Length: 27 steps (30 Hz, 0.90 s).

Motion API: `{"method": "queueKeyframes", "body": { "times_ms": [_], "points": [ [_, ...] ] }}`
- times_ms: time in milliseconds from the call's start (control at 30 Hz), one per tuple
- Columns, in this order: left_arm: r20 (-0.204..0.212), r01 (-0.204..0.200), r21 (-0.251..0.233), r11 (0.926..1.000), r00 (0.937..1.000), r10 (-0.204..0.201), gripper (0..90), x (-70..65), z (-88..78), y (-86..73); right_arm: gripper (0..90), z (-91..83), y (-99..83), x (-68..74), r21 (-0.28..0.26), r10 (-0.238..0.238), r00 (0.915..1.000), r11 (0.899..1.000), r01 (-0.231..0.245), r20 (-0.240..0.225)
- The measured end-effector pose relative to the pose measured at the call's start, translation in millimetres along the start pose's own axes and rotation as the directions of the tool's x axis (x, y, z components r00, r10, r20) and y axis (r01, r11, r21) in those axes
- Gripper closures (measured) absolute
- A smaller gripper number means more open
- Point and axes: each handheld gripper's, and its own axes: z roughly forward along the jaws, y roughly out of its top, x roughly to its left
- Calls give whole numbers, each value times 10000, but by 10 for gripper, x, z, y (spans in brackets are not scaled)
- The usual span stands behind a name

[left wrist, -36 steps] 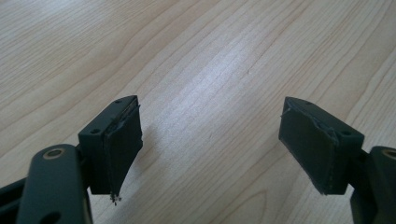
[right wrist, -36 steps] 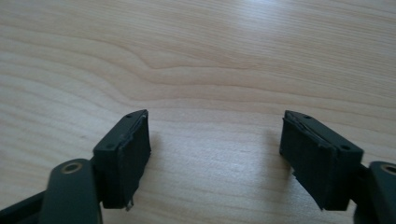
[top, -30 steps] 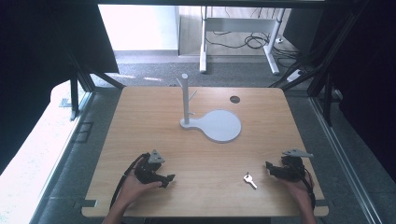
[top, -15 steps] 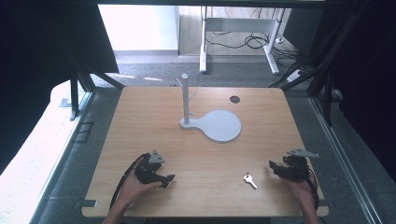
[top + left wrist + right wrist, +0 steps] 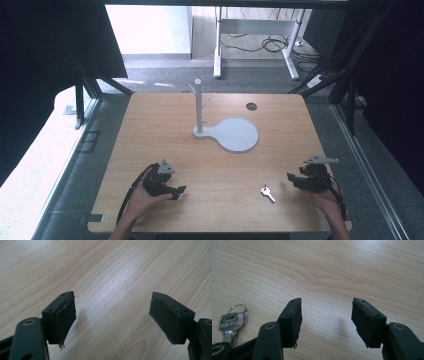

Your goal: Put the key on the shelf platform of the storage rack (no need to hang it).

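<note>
Your right gripper (image 5: 292, 179) rests low on the table (image 5: 165, 130) near its front right corner, jaws apart with bare wood between them; they have just been closing and grip nothing. From above, the key (image 5: 268, 193) lies flat just off the tips of that gripper, toward the middle of the table, apart from the jaws. The right gripper view adds what the high view cannot resolve: the key (image 5: 232, 321) carries a small ring and sits outside the left-hand jaw, beside it and not between the pads. Your left gripper (image 5: 178, 190) sits near the front edge, well apart from the key; the left gripper view shows its jaws standing wide, wider than the right pair, over plain wood grain, holding nothing. The high view alone gives you the far half: a white stand (image 5: 198, 107) with an upright post and round base plate, well ahead of both grippers. Open wood lies between the tools; the table's right edge runs just beside your right hand (image 5: 320, 200).
</note>
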Motion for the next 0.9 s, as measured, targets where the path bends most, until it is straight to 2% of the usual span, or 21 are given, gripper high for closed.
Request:
{"method": "queueKeyframes", "body": {
  "times_ms": [100,400,500,667,700,767,800,900],
  "points": [
    [47,61,-37,10000,10000,-61,215,5,0,-4,414,-33,64,29,364,-204,9993,9991,216,-311],
    [19,183,-157,9997,9998,-183,216,33,-28,-10,450,-166,403,164,1126,-835,9949,9896,896,-573],
    [27,145,-191,9997,9999,-145,216,36,-40,-10,461,-173,513,264,1528,-1162,9920,9807,1223,-484],
    [4,216,-194,9996,9998,-216,216,49,-56,-14,476,-152,651,449,1929,-1663,9829,9648,1787,-788],
    [-9,194,-185,9996,9998,-194,216,53,-56,-15,482,-124,689,513,2077,-1823,9795,9582,1966,-860],
    [-19,173,-179,9997,9998,-173,216,56,-55,-16,484,-111,700,538,2134,-1864,9790,9563,2000,-821],
    [-17,168,-179,9997,9999,-168,216,57,-55,-16,488,-84,717,592,2242,-2013,9772,9513,2115,-675],
    [-31,197,-177,9996,9998,-198,216,61,-56,-18,496,-26,739,672,2400,-2165,9724,9428,2314,-874]
  ]
}}
